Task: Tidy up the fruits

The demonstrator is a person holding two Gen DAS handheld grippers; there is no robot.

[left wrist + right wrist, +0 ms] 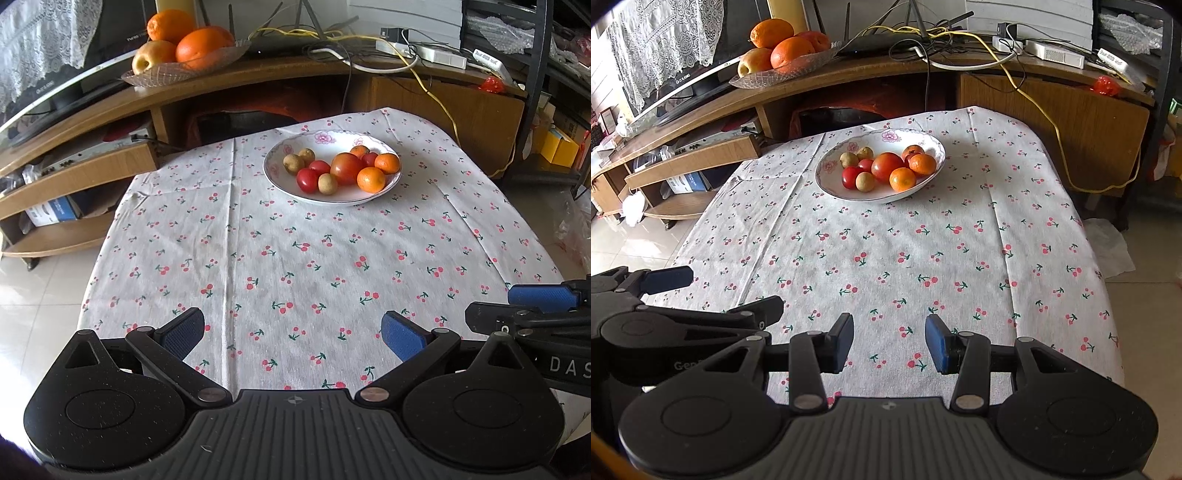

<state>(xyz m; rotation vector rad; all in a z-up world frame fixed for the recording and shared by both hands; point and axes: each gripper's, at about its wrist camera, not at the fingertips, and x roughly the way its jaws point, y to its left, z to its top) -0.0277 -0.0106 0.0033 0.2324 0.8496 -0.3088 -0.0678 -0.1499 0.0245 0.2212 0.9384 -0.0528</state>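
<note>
Where cables trail, cherry-print tablecloth (295, 251).

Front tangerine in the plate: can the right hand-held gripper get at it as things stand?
Probably yes. The right hand-held gripper is open, the cloth between it and the plate is bare, and the tangerine sits at the near rim, though a tomato crowds it.

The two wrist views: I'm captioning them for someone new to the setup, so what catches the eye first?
The white floral plate heaped with small fruit sits at the far middle of the cherry-print tablecloth. Behind it, a glass dish of big oranges and an apple stands on the wooden TV stand. Nearest the camera, the left gripper and right gripper are open and empty above the cloth.
</note>
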